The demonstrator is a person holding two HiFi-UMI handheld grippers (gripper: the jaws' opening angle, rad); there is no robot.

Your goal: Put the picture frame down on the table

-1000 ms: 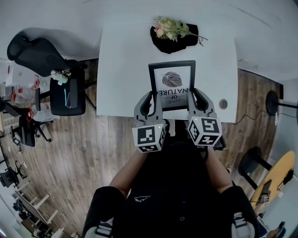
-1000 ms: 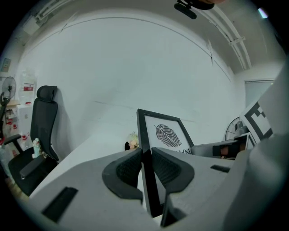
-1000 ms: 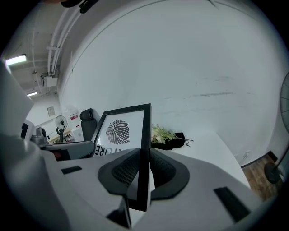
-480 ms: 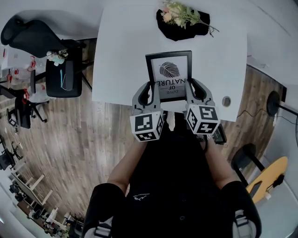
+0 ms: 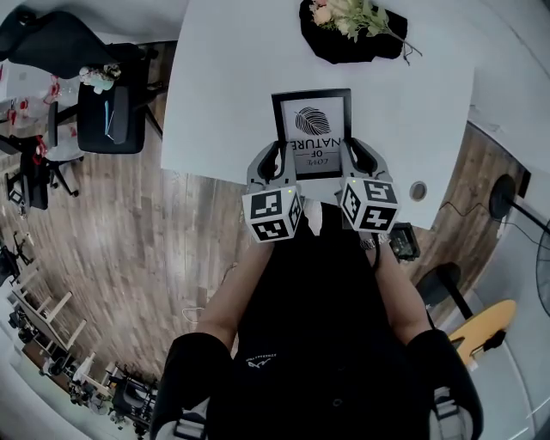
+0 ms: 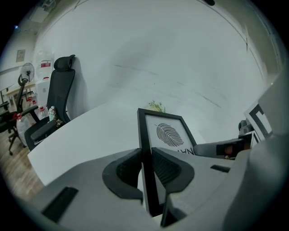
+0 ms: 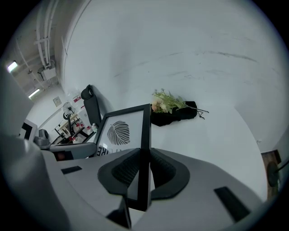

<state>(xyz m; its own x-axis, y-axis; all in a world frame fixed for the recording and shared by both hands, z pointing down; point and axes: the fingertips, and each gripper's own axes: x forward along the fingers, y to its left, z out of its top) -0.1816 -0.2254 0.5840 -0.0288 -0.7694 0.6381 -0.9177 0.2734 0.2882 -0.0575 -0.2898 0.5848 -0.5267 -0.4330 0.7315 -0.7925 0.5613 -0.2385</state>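
A black picture frame [image 5: 312, 131] with a leaf print and upside-down lettering is held over the near part of the white table [image 5: 223, 94]. My left gripper [image 5: 279, 165] is shut on the frame's left edge [image 6: 145, 149]. My right gripper [image 5: 351, 160] is shut on its right edge [image 7: 145, 149]. In the left gripper view the frame [image 6: 168, 135] stands between the jaws with the print facing right. In the right gripper view the print [image 7: 118, 131] faces left. Whether the frame touches the table cannot be told.
A black cloth with a bunch of flowers [image 5: 350, 24] lies at the table's far side, also seen as flowers [image 7: 169, 104] in the right gripper view. A black office chair [image 5: 105, 110] stands left of the table. A round cable hole [image 5: 418, 191] sits near the table's right corner.
Both grippers have carried the frame a little farther over the table, and the head camera has shifted so the table sits lower right in view. Both stay shut on the frame.
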